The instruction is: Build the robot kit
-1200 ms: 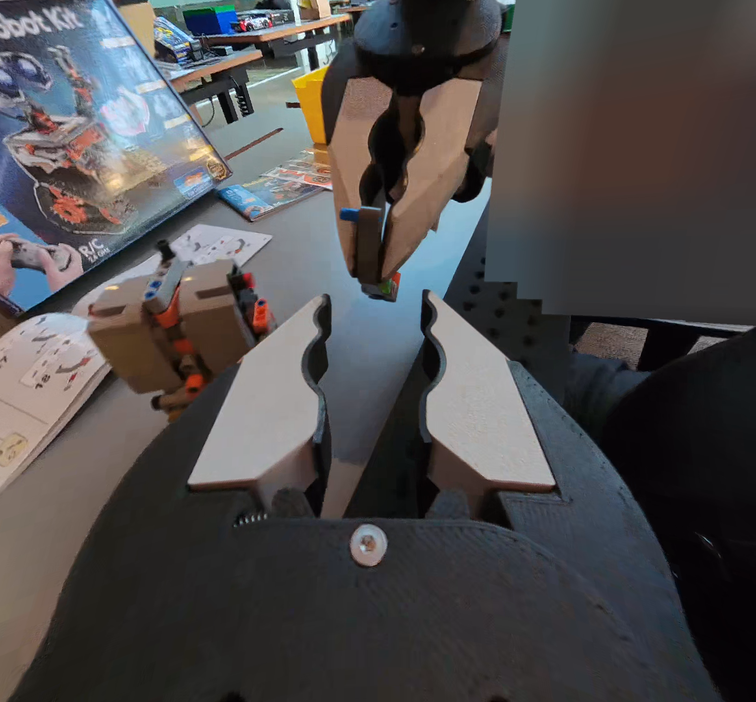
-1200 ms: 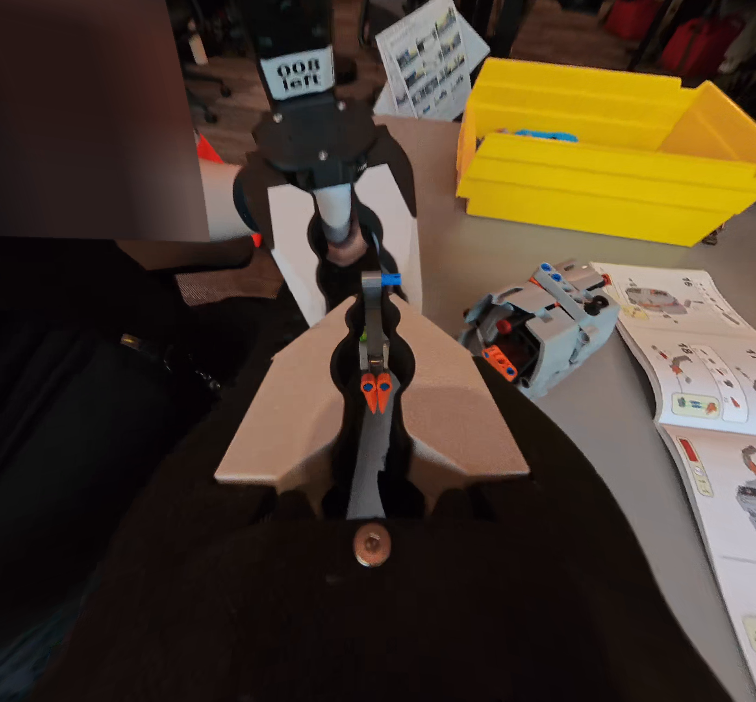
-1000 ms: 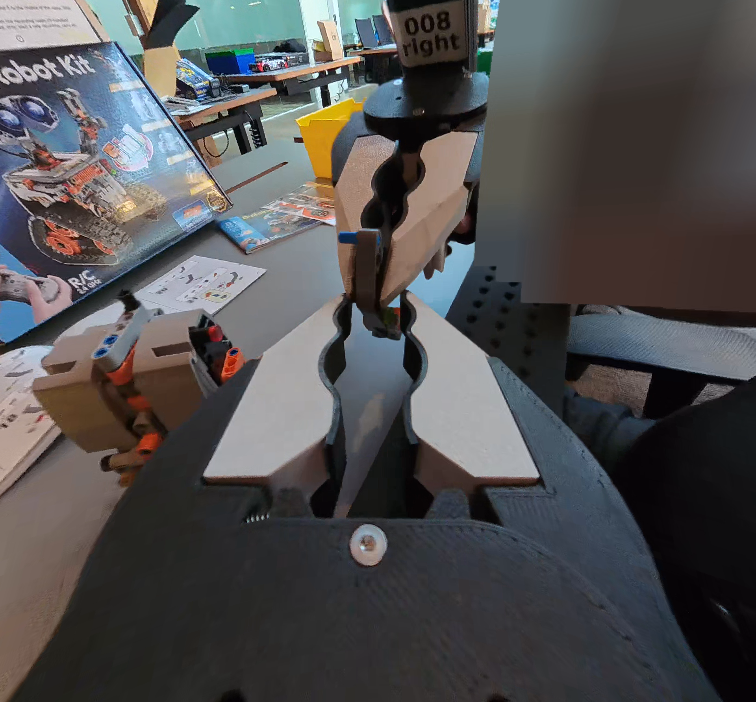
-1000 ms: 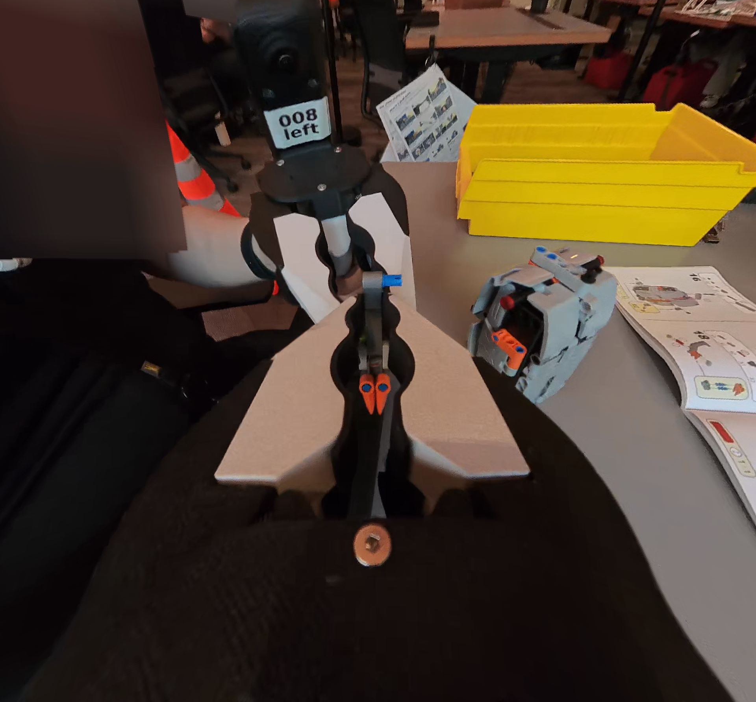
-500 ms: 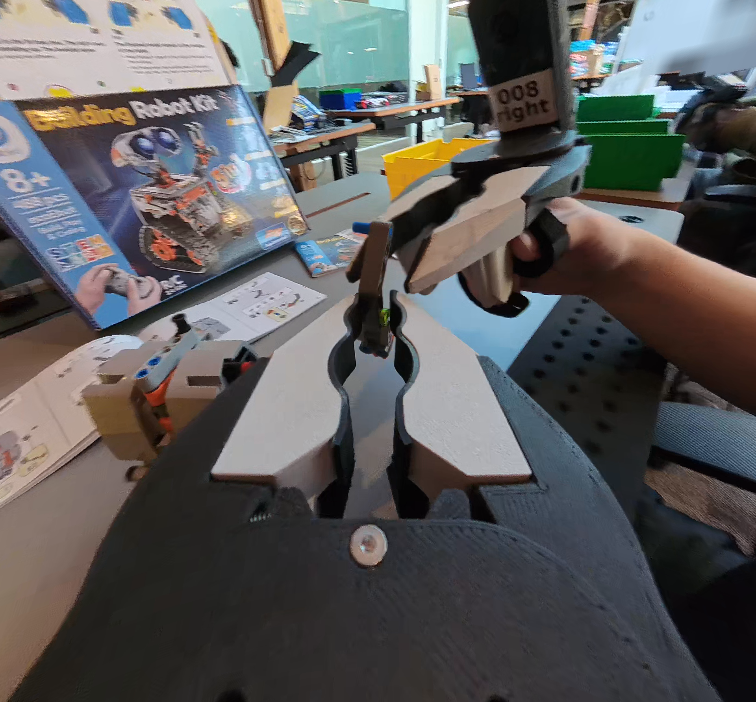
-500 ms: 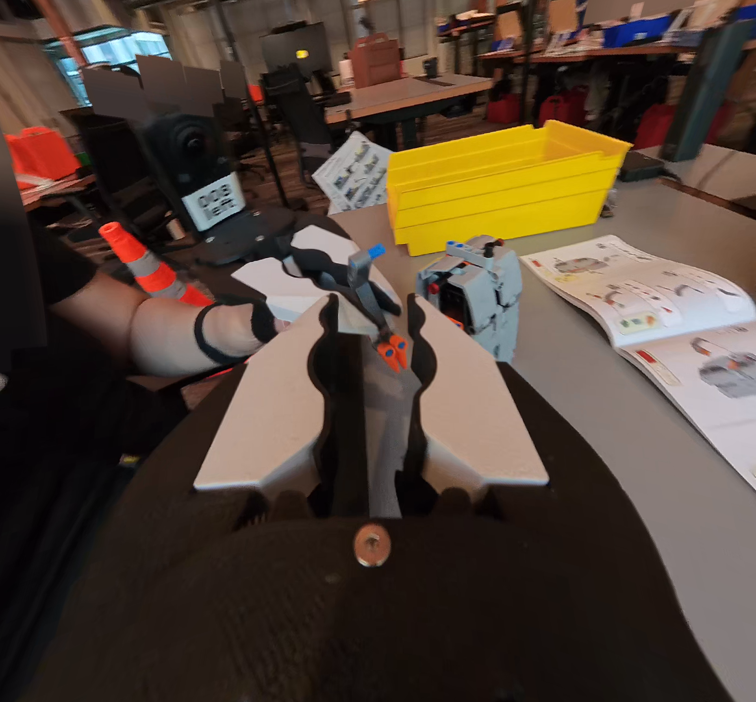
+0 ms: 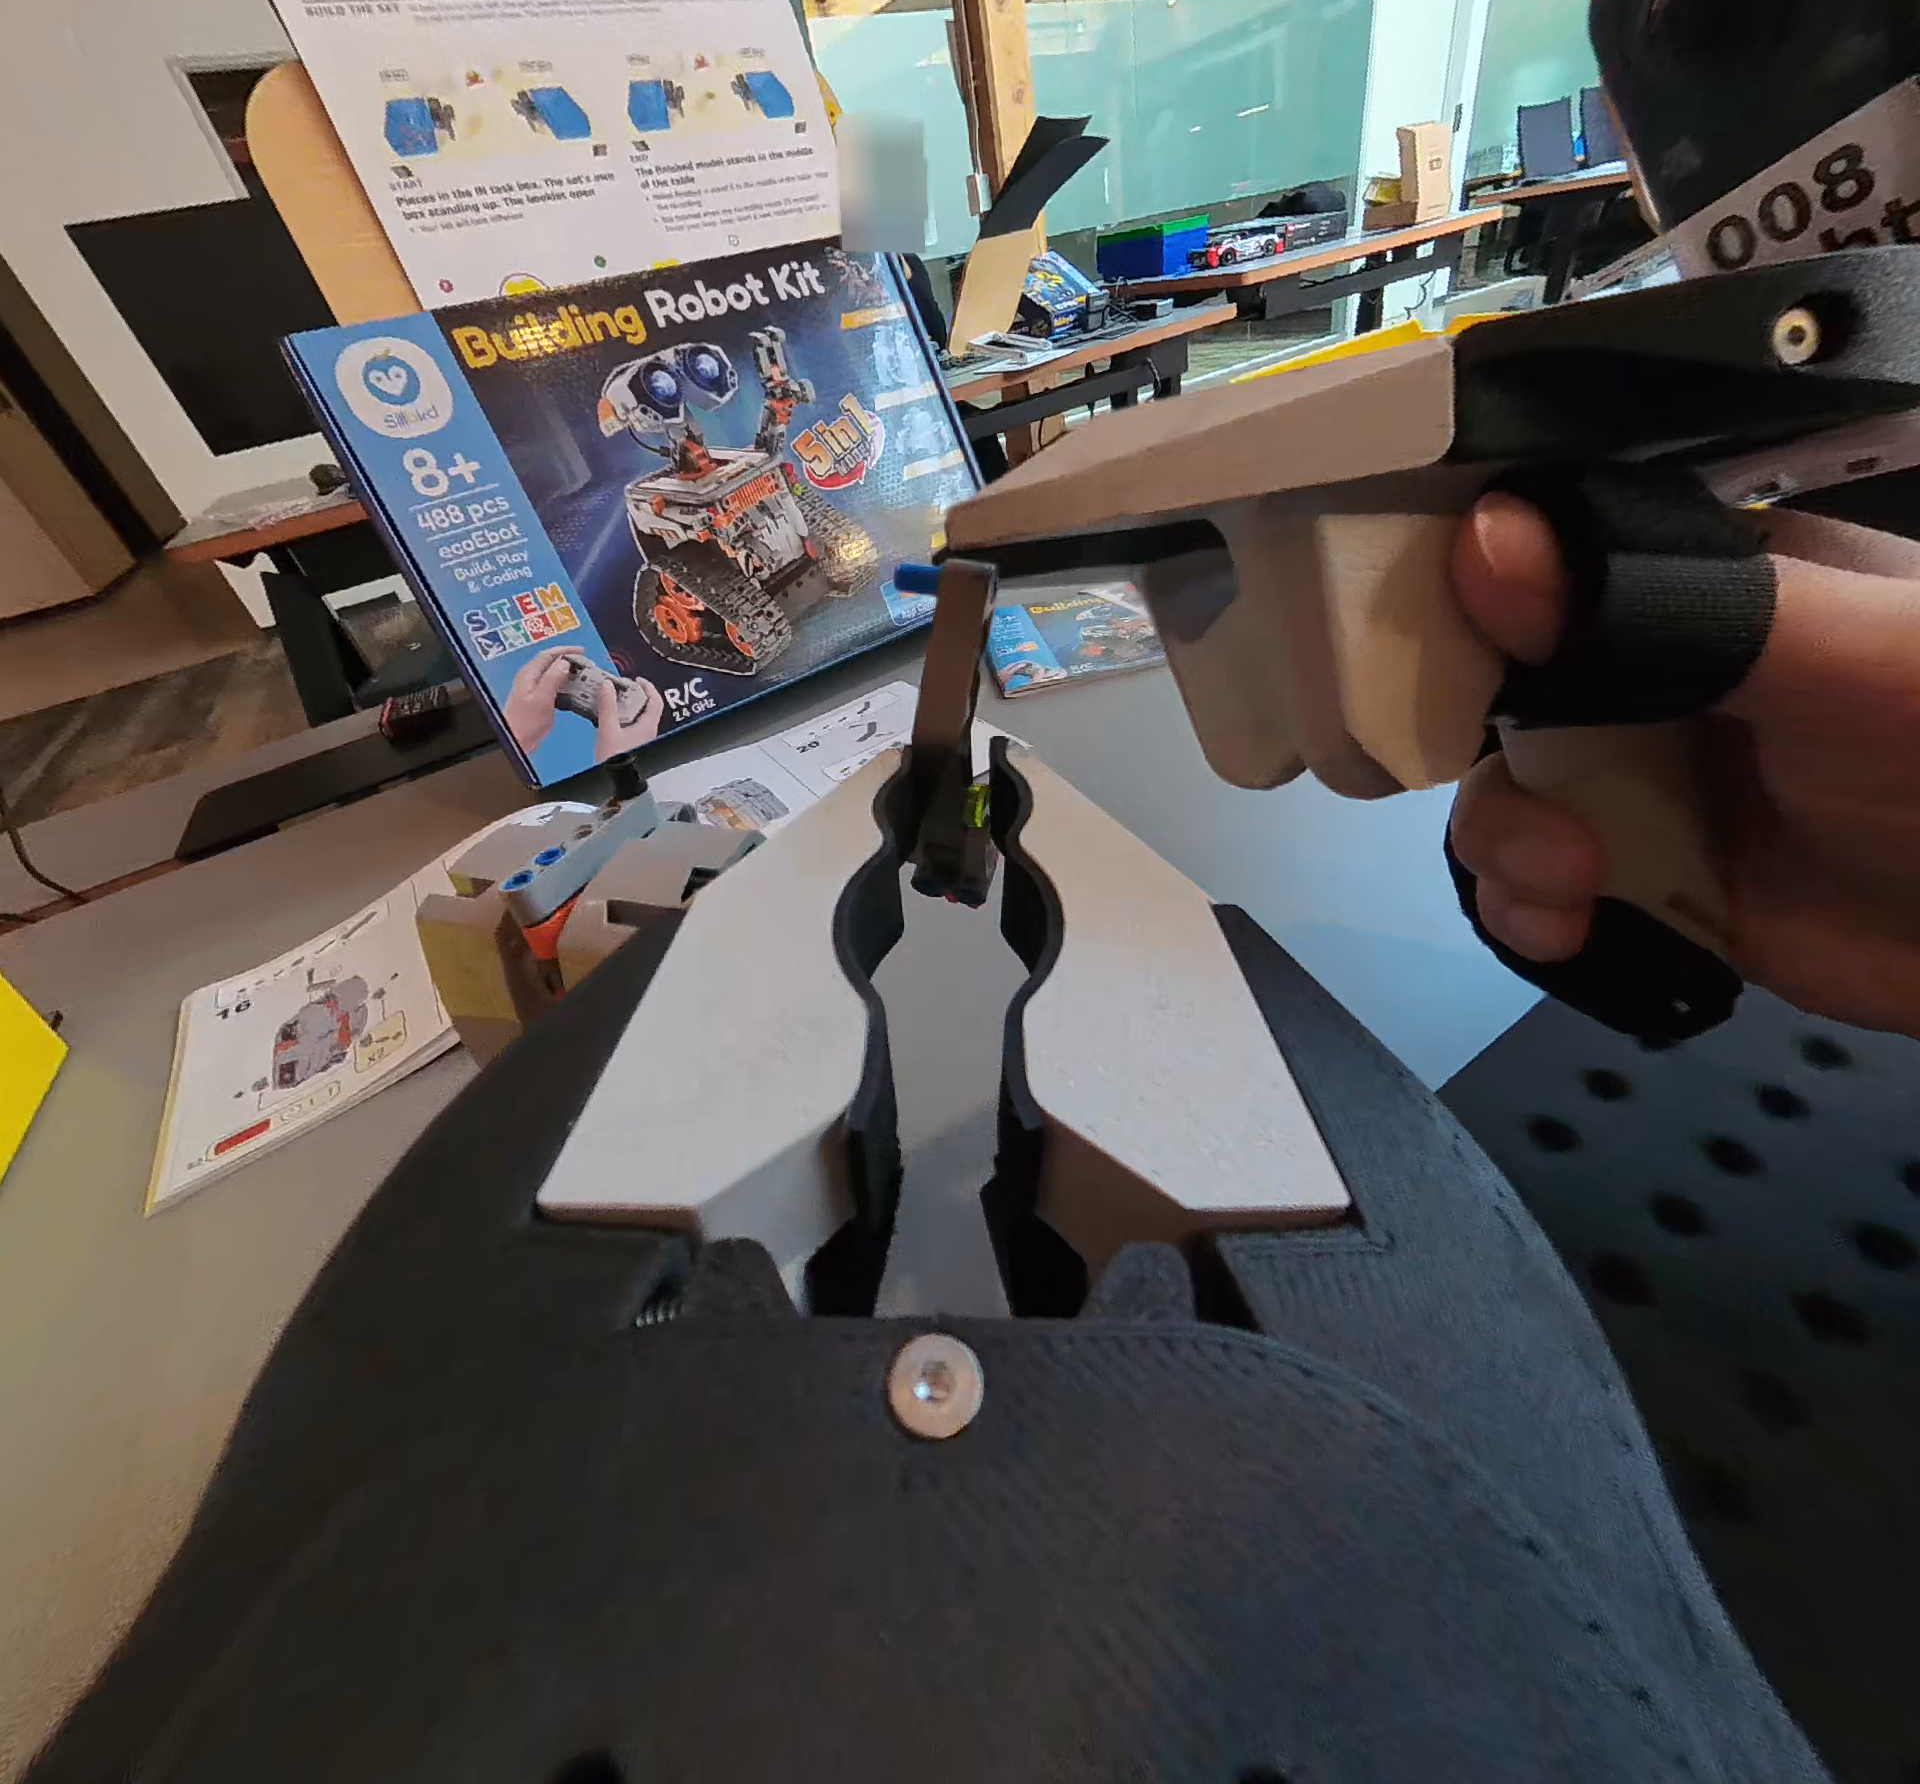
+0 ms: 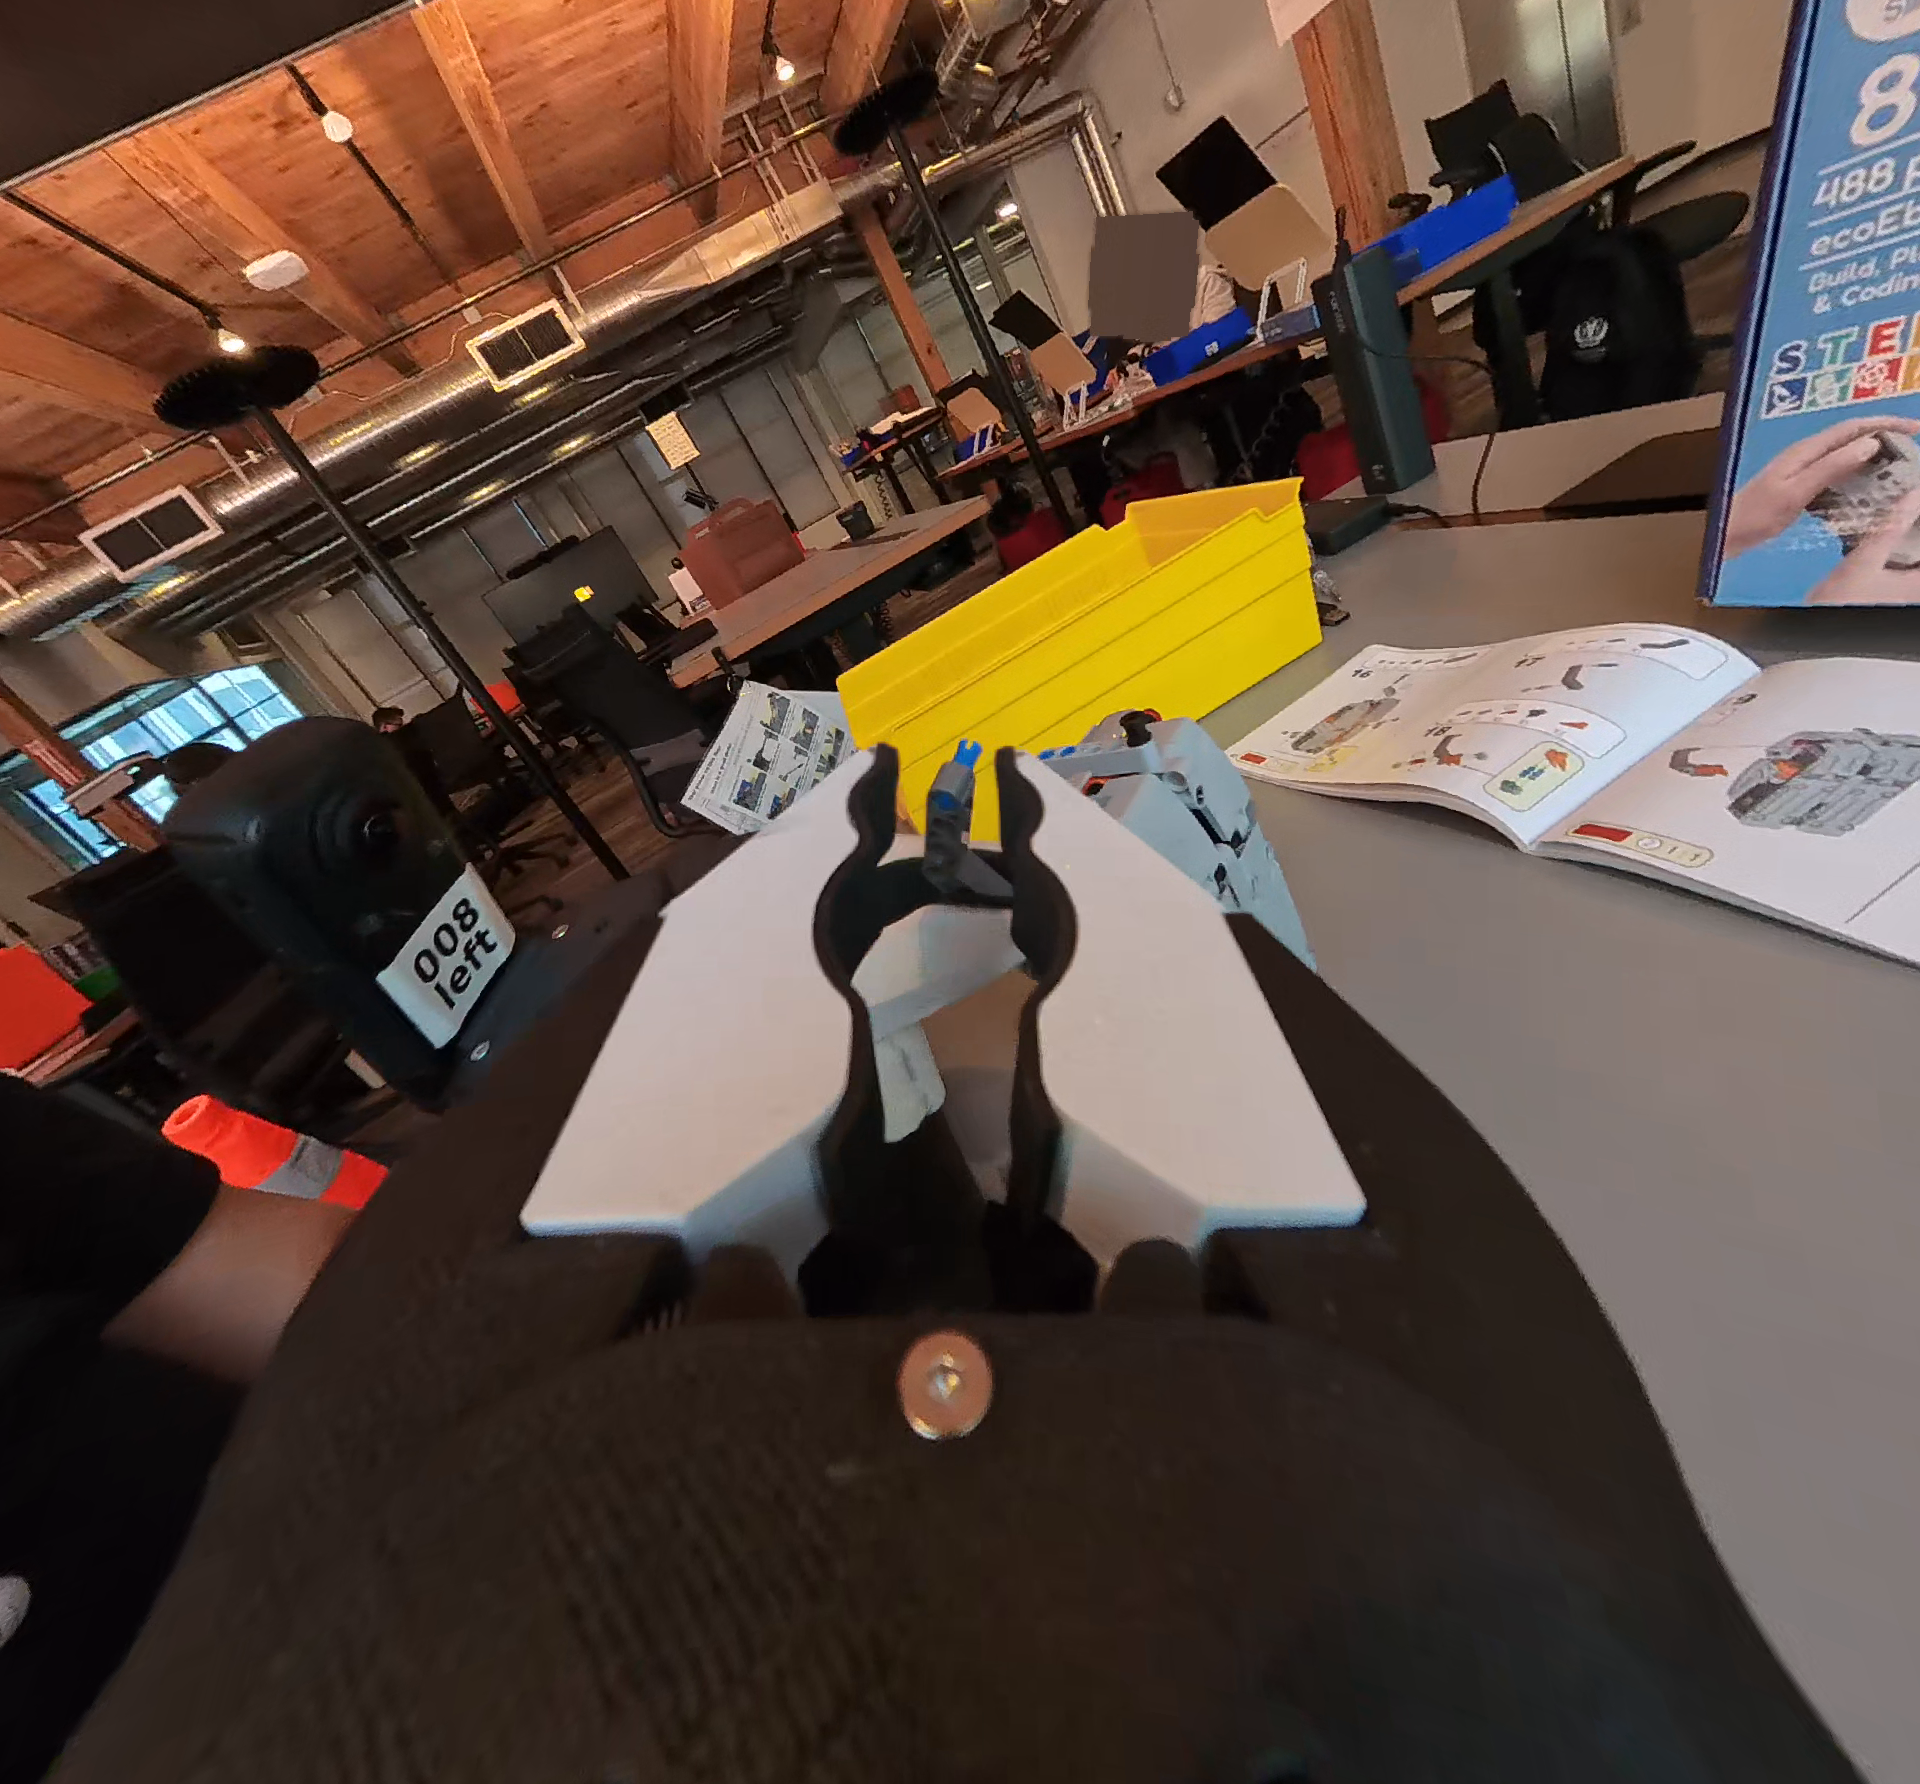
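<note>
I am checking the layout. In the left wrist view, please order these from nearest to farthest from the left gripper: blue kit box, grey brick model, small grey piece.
1. small grey piece, between the left gripper fingertips.
2. grey brick model, just left on the table.
3. blue kit box, standing behind, left.

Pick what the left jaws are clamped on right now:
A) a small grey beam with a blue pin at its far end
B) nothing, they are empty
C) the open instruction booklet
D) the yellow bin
A: in the left wrist view the left gripper has its jaws closed on the lower end of the small grey beam. The yellow bin and open booklet lie apart from it.
</note>
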The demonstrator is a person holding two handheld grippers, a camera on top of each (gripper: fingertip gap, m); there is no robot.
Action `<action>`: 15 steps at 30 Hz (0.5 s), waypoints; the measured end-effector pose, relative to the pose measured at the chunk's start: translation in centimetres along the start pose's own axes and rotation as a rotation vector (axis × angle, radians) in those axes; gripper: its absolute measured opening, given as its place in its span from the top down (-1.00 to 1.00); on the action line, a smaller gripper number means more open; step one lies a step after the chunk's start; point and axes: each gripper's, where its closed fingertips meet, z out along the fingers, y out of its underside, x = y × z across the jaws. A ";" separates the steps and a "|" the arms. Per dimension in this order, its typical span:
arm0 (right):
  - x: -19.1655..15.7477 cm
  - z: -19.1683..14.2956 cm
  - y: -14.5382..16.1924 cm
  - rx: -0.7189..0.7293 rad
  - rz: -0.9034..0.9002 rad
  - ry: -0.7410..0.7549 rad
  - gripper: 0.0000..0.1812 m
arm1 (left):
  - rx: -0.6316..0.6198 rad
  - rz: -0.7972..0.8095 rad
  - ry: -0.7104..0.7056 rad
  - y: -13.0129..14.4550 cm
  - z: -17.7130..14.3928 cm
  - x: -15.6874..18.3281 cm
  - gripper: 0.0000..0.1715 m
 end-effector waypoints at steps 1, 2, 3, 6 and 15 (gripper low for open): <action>0.2 0.0 0.2 0.001 0.004 0.012 0.77 | 0.000 0.000 -0.007 0.1 0.0 -0.1 0.88; 0.4 0.1 0.4 -0.003 0.004 0.019 0.80 | 0.000 0.000 -0.013 0.1 0.1 -0.2 0.88; 0.3 0.1 0.5 -0.003 -0.002 0.012 0.89 | -0.001 -0.003 -0.015 0.1 0.1 -0.3 0.88; 0.7 0.4 0.8 -0.011 -0.001 0.005 0.91 | -0.018 -0.001 -0.029 0.4 0.3 -0.5 0.88; 0.5 0.7 1.3 -0.035 -0.055 -0.010 0.91 | 0.000 -0.017 -0.026 0.4 0.3 -0.6 0.88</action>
